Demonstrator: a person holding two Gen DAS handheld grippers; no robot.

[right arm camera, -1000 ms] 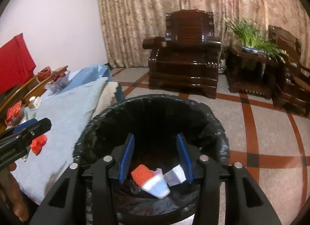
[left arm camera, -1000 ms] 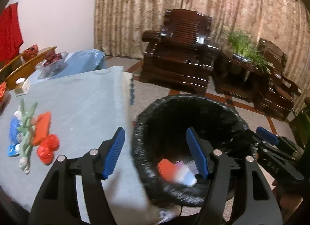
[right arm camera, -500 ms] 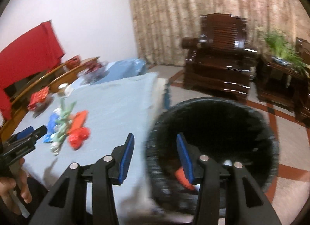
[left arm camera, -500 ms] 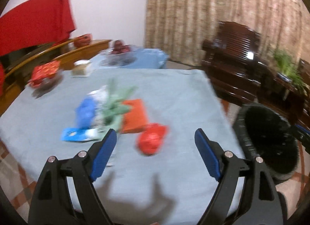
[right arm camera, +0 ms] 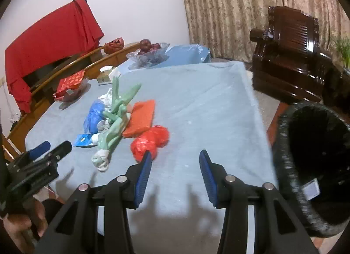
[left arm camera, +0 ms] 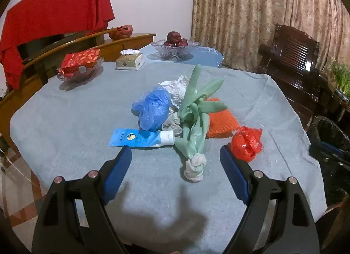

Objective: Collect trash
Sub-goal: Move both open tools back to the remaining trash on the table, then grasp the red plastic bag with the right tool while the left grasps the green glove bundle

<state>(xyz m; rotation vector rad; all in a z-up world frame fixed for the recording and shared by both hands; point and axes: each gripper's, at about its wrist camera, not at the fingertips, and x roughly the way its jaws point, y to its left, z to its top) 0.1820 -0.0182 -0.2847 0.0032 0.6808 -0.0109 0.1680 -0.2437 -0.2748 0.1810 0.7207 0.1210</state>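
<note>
A heap of trash lies mid-table: a green rubber glove, a blue plastic bag, a blue tube, an orange mesh pad, white crumpled paper and a red plastic bag. My left gripper is open and empty, just short of the glove's knotted end. My right gripper is open and empty, its left finger beside the red bag. The black-lined trash bin stands off the table's right edge with scraps inside.
The table wears a light blue cloth. At its far side stand a tissue box, a glass fruit bowl and a red packet in a dish. A dark wooden armchair stands beyond the bin.
Both grippers have swung left from over the bin to face the table and its trash heap. Both stayed open and empty; the right opened wider.
</note>
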